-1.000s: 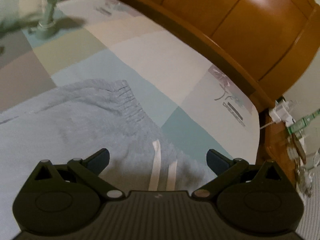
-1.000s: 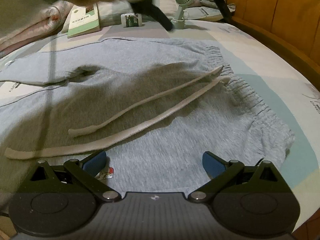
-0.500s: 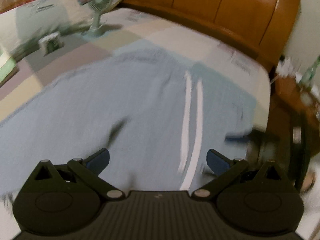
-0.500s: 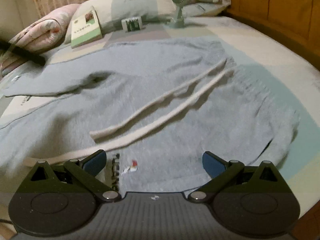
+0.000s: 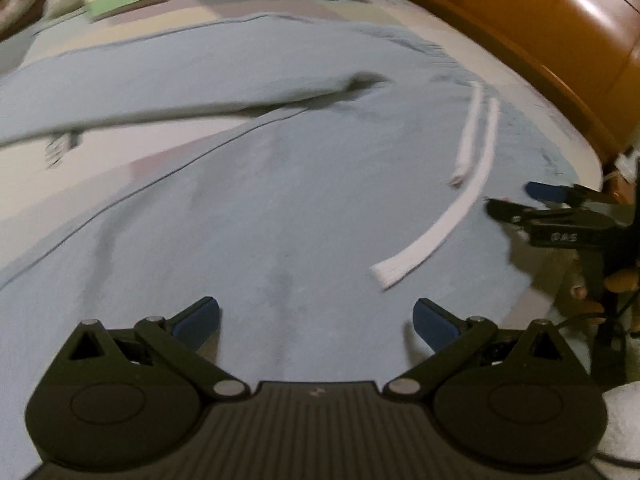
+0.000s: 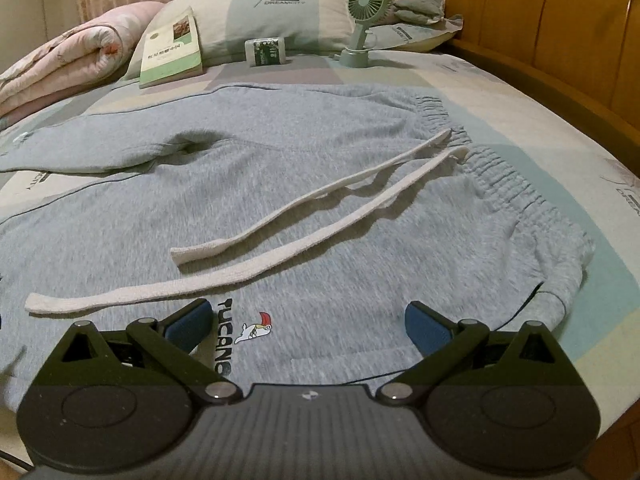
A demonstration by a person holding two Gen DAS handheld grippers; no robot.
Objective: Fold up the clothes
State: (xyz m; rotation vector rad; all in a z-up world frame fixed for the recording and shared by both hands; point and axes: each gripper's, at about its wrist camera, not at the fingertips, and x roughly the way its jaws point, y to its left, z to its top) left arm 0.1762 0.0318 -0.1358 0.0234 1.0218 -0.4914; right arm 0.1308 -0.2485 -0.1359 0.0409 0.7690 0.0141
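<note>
Grey sweatpants lie flat on the bed, elastic waistband to the right, legs running left. Two white drawstrings lie across the front, above a "TUCANO" logo. My right gripper is open and empty, just above the near edge of the pants by the logo. My left gripper is open and empty over the pants, left of the drawstrings. The right gripper also shows in the left wrist view, at the right edge of the pants.
A green book, a small box and a green desk fan stand by the pillows at the head. A rolled pink quilt lies at the far left. A wooden bed frame runs along the right.
The left gripper has swung from the waistband end back over the middle of the pants. The right gripper has pulled back and risen a little. Both stay open; the pants have not moved.
</note>
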